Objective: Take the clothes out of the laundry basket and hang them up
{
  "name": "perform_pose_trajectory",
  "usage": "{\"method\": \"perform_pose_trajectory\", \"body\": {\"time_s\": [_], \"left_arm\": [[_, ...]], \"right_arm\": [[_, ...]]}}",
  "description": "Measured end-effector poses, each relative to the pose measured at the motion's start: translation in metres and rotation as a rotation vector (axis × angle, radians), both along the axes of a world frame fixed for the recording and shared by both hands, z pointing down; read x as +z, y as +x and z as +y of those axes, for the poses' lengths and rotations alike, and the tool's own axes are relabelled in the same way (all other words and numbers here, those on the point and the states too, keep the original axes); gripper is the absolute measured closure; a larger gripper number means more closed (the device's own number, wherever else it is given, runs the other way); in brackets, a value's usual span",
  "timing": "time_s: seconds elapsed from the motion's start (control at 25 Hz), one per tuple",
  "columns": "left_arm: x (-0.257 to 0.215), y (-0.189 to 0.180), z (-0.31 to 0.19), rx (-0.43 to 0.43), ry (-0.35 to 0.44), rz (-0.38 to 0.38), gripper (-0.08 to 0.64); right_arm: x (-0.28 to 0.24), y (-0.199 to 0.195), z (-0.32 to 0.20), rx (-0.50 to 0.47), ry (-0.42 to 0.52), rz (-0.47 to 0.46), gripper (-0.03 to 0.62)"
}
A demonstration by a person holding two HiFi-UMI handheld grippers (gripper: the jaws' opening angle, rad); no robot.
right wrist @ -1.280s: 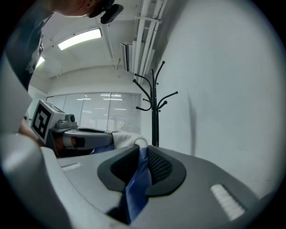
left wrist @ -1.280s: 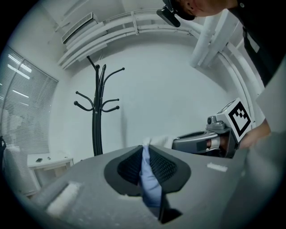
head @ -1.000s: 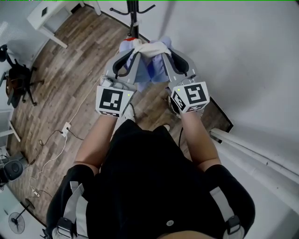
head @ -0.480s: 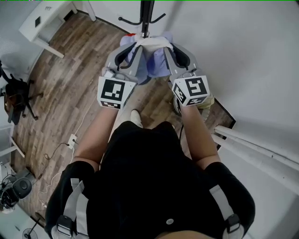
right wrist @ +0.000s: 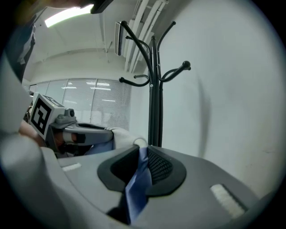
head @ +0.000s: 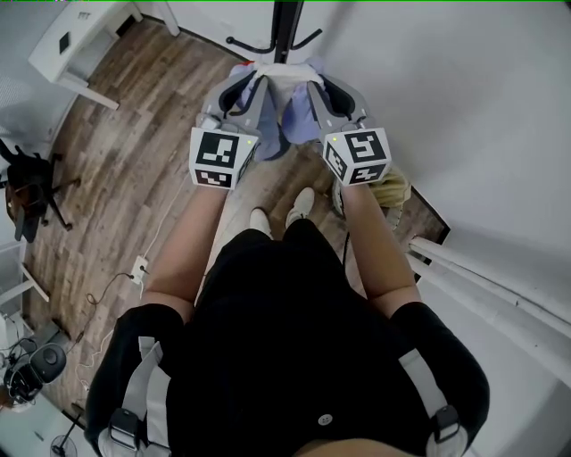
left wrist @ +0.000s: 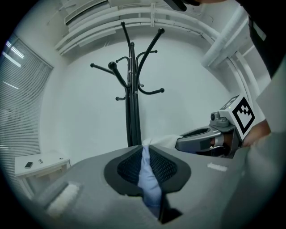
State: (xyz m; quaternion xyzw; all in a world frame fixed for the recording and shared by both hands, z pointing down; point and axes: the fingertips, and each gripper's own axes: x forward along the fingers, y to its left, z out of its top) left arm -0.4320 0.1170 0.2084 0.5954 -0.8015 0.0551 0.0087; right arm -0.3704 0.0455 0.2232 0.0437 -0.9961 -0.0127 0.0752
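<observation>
At 12 o'clock of head view, against white wall: black coat stand [head: 287,13], base on wood floor [head: 134,134]. Just below stand: light-blue-and-white garment [head: 290,120], held up off floor between 2 grippers. Left gripper [head: 256,80] at 11 o'clock, jaws clamped on fold of blue fabric. Right gripper [head: 314,80] at 1 o'clock, jaws likewise pinched on blue fabric. Both point toward stand. Person's shoes [head: 302,203] near centre. White desk [head: 85,40] at 10 o'clock, office chair [head: 31,178] at 9 o'clock.
</observation>
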Motion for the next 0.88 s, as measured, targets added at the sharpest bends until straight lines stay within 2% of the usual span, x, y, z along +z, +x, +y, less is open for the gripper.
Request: {"method": "perform_pose_trajectory", "body": {"time_s": [0.36,0.64,0.76,0.88], "left_arm": [[0.065,-0.037,-0.028,-0.045,-0.079,0.045,0.518],[0.112,-0.042,-0.034,-0.079,-0.131,0.094,0.517],[0.123,-0.044,-0.036,-0.084,-0.127,0.109,0.515],[0.126,-0.045,-0.037,-0.082,-0.067,0.125,0.511]], "right_arm": [[0.065,-0.034,-0.027,-0.028,-0.059,0.104,0.531],[0.113,-0.041,-0.031,-0.039,-0.110,0.178,0.531],[0.122,-0.043,-0.032,-0.032,-0.129,0.189,0.529],[0.126,-0.044,-0.031,-0.025,-0.149,0.175,0.528]]}}
